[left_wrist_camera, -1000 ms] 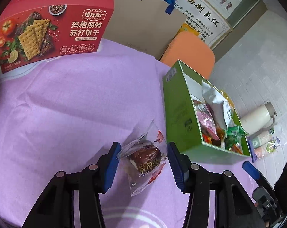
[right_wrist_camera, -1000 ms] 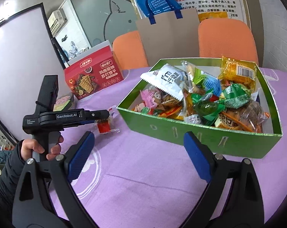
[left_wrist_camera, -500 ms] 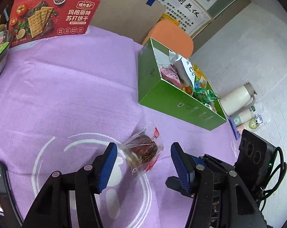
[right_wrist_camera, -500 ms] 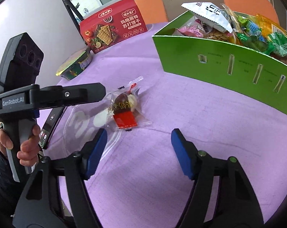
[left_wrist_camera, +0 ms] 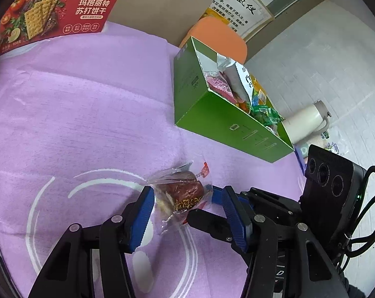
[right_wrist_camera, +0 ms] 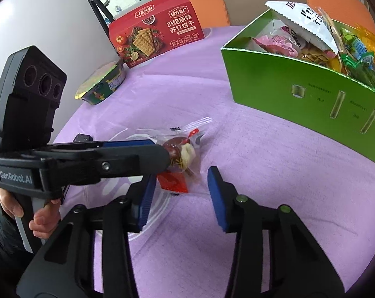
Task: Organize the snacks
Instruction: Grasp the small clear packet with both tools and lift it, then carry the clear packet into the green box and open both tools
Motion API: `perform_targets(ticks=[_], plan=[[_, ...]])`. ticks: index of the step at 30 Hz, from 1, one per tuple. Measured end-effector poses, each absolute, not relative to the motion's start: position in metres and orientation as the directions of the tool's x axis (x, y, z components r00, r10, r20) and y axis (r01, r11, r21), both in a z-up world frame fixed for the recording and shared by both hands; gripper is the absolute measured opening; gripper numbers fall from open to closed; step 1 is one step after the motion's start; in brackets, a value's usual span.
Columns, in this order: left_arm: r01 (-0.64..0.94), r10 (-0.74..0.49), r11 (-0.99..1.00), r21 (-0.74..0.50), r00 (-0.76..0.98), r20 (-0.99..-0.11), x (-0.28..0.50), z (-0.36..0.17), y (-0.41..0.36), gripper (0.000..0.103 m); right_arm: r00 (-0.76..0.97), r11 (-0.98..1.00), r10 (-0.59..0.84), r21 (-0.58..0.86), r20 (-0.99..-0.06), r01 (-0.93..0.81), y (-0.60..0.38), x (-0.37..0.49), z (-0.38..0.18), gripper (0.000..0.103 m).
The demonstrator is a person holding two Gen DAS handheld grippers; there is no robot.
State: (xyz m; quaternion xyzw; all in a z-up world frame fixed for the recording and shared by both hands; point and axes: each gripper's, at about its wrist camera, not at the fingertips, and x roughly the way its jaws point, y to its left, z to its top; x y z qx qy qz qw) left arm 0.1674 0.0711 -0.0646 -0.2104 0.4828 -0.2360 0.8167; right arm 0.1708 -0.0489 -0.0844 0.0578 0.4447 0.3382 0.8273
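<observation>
A clear-wrapped dark red snack packet (left_wrist_camera: 182,196) (right_wrist_camera: 180,154) lies on the purple tablecloth. My left gripper (left_wrist_camera: 187,211) is open and straddles it, with the left pad touching the wrapper. In the right wrist view the left gripper (right_wrist_camera: 162,152) reaches in from the left, its tip on the packet. My right gripper (right_wrist_camera: 181,195) is open, and the packet's red label sits just ahead of its fingertips. One of its black fingers (left_wrist_camera: 207,221) shows beneath the packet in the left wrist view. The green box (left_wrist_camera: 212,114) (right_wrist_camera: 299,92), filled with several snack packets, stands beyond.
A red cracker box (left_wrist_camera: 58,12) (right_wrist_camera: 157,34) stands at the back of the table, with a foil-lidded bowl (right_wrist_camera: 100,84) near its left. A person's hand (right_wrist_camera: 43,221) holds the left gripper's handle. Orange chairs (left_wrist_camera: 219,39) and a cream flask (left_wrist_camera: 306,124) are off the table.
Both grippers have closed in on the packet from opposite sides. The right gripper dropped low, its finger now beside the packet, and both pairs of jaws have narrowed a little.
</observation>
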Motion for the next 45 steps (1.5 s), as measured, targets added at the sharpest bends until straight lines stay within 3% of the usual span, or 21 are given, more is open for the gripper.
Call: perform_targets(ticks=[9, 16, 24, 35, 45], plan=[[0.203, -0.534, 0.842, -0.500, 0.444, -0.719, 0.163, -0.061, 0.064, 0.030, 0.374, 0.754, 0.626, 0.407, -0.684, -0.516, -0.051, 0.167, -0.083, 0.027], [0.229, -0.543, 0.838, -0.496, 0.446, -0.711, 0.152, -0.050, 0.046, 0.028, 0.412, 0.759, 0.624, 0.391, -0.664, -0.521, -0.070, 0.147, -0.071, 0.023], [0.337, -0.579, 0.815, -0.471, 0.487, -0.653, 0.156, 0.001, -0.003, 0.027, 0.538, 0.787, 0.613, 0.382, -0.579, -0.485, -0.125, 0.137, -0.025, 0.023], [0.444, -0.633, 0.773, -0.454, 0.490, -0.599, 0.237, 0.052, -0.084, 0.027, 0.691, 0.849, 0.523, 0.371, -0.499, -0.376, -0.211, 0.184, 0.016, 0.023], [0.438, -0.635, 0.771, -0.462, 0.474, -0.610, 0.306, 0.032, -0.130, 0.027, 0.718, 0.871, 0.479, 0.374, -0.505, -0.319, -0.251, 0.243, -0.002, 0.023]])
